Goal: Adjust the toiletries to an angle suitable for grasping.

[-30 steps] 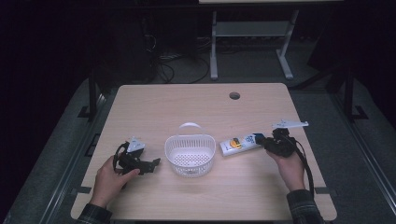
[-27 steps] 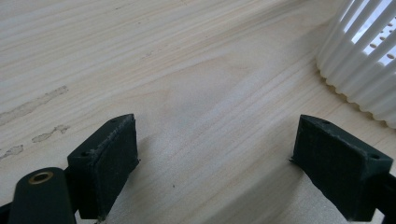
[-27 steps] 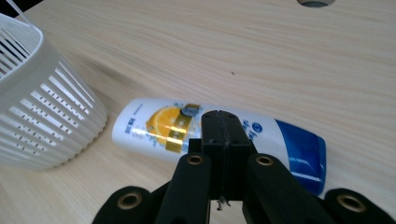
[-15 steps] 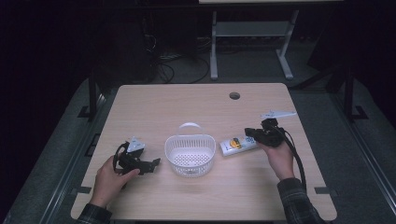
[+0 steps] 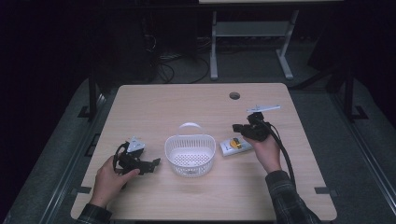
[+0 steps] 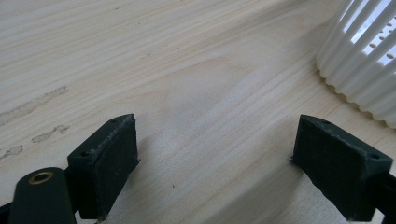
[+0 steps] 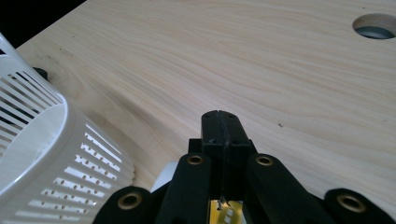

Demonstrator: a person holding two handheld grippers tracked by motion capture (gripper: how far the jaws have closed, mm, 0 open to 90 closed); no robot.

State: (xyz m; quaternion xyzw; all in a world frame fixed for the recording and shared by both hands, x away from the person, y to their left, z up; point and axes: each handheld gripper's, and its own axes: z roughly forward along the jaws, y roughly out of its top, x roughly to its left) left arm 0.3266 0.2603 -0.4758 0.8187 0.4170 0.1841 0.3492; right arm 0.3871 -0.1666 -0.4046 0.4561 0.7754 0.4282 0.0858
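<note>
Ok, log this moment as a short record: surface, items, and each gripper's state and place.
surface: wooden table with a round hole
basket: white slotted basket, mid-table, handle up
pack: white and yellow pack, lying flat right of the basket
left gripper: jaws wide open, nothing between them, left of the basket
right gripper: jaws closed together, above the pack, holding nothing visible

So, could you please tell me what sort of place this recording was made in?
Probably a lab or workshop data-collection station: a wooden desk with a cable hole, cables on the dark floor behind it, and a white desk frame beyond.
</note>
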